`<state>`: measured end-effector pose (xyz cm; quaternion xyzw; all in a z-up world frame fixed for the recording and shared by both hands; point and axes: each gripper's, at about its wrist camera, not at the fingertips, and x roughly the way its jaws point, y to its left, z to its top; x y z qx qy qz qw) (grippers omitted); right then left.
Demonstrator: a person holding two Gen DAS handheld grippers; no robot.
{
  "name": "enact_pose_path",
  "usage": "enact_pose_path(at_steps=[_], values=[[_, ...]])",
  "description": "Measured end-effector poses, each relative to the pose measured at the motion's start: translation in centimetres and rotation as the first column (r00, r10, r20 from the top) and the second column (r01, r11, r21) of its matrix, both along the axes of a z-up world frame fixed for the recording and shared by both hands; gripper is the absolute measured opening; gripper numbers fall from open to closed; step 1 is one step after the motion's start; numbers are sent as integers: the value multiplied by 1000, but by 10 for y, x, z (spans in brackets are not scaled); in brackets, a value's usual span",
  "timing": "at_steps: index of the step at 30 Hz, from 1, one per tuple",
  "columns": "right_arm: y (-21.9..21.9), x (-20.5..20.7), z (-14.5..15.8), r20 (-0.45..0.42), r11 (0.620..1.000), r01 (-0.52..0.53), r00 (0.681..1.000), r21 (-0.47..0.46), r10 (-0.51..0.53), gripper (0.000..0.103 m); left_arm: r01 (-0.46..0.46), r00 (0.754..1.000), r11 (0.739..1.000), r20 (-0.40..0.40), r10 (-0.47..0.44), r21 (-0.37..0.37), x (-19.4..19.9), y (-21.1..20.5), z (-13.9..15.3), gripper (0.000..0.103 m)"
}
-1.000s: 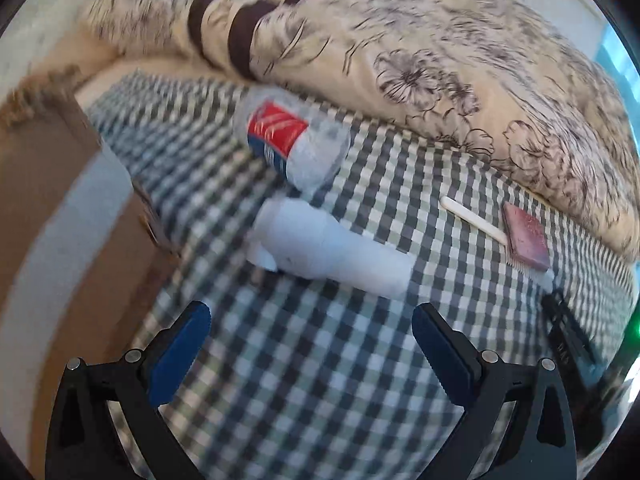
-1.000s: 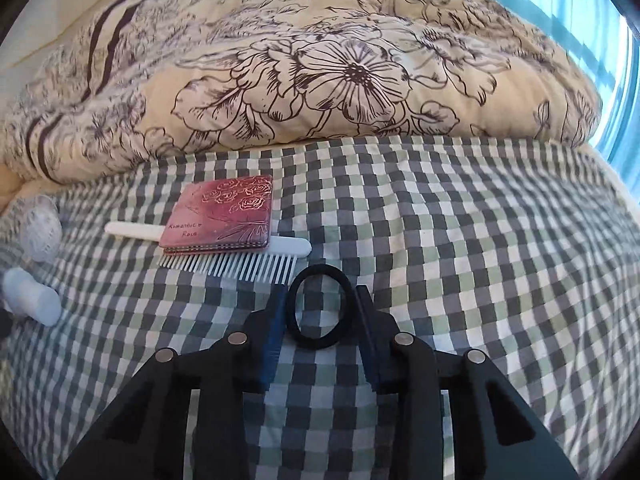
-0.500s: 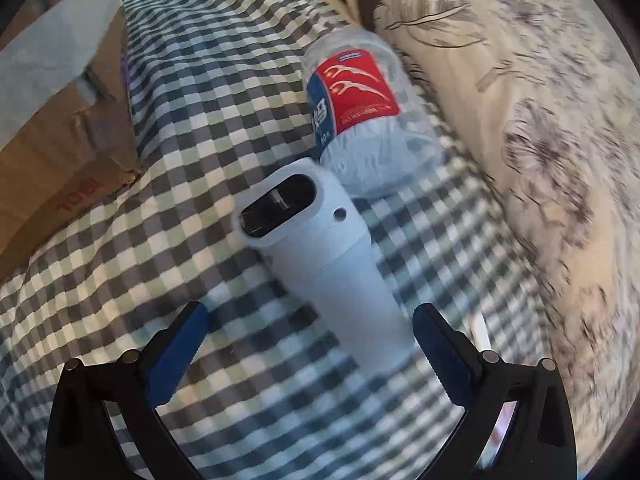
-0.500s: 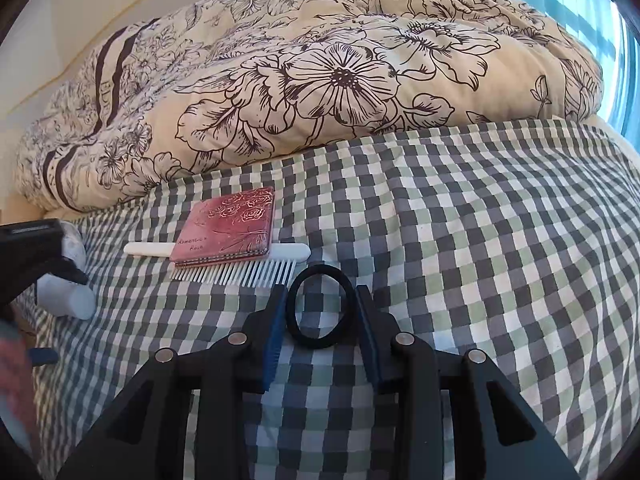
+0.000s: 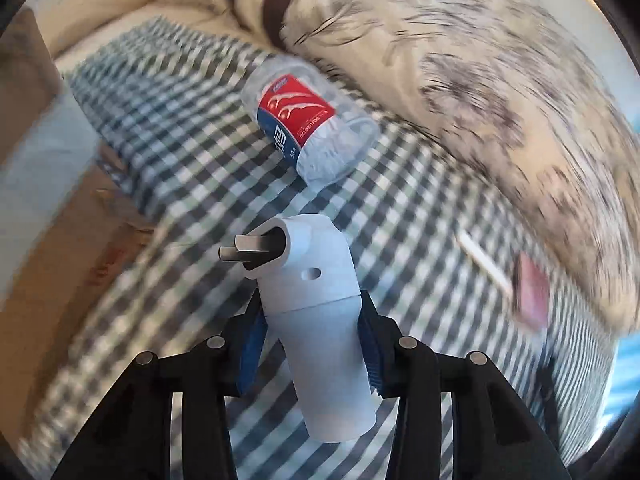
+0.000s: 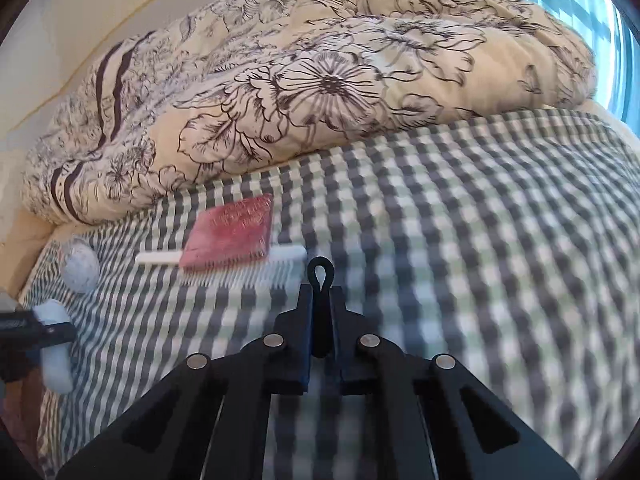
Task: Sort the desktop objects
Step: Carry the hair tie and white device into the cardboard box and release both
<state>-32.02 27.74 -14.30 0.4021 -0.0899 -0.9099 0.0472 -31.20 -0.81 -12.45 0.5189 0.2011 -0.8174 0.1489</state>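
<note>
A: Left side, what've you got?

B: My left gripper (image 5: pixel 310 344) is closed round the white plug adapter (image 5: pixel 316 320). The blue fingers (image 5: pixel 250 354) pinch its lower barrel from both sides, and it sits lifted off the bed with its prongs pointing left. Past it, a plastic water bottle (image 5: pixel 308 120) w/ a red and blue label lies on its side on the checked bedsheet (image 5: pixel 192 152), up against the floral duvet (image 5: pixel 460 60). A cardboard box (image 5: pixel 52 240) is at the left edge, blurred.

A: And the right?

B: My right gripper (image 6: pixel 320 312) is squeezed nearly closed on the black hair tie (image 6: pixel 320 276). It's pinched flat btwn the fingers, w/ a small loop sticking out past the tips. Just beyond lies the white comb (image 6: pixel 224 266), teeth toward me, w/ the red pocket mirror (image 6: pixel 232 236) resting on top of it. Far left in this view I can see the adapter in the other gripper, w/ the bottle's end behind it. The duvet is heaped along the back, and there's a window (image 6: pixel 612 40) at far right.
</note>
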Motion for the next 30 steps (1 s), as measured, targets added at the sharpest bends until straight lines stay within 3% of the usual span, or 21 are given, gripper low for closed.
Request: enact_pose_path(at_steps=[2,6,9,14,17,22,27,30], values=[[0,25,15,-19,1000,-23,1000,19,23,7,110,993,992,-25,-112,-55,21,5,15,44],[0,74,43,-27,997,-60,998,47,61,6,224,965,939,-71,-251,-262,66,11,48,44],[5,107,63,-12,997,-80,997,-15,79,7,243,954,925,-99,-282,-291,91,4,73,44],[-15,148,100,-30,992,-127,992,-10,126,7,274,932,885,-122,-341,-376,142,-3,107,44],[-42,166,119,-40,987,-163,986,0,163,7,274,923,880,-149,-354,-389,164,-18,127,44],[-103,191,141,-48,967,-254,966,16,255,7,232,925,894,-197,-324,-384,195,-60,154,44],[-186,209,176,-107,928,-373,922,0,371,6,155,930,893,-243,-277,-423,215,-113,182,44],[-235,209,192,-139,900,-436,893,-27,429,6,116,920,893,-292,-261,-434,227,-147,207,44]])
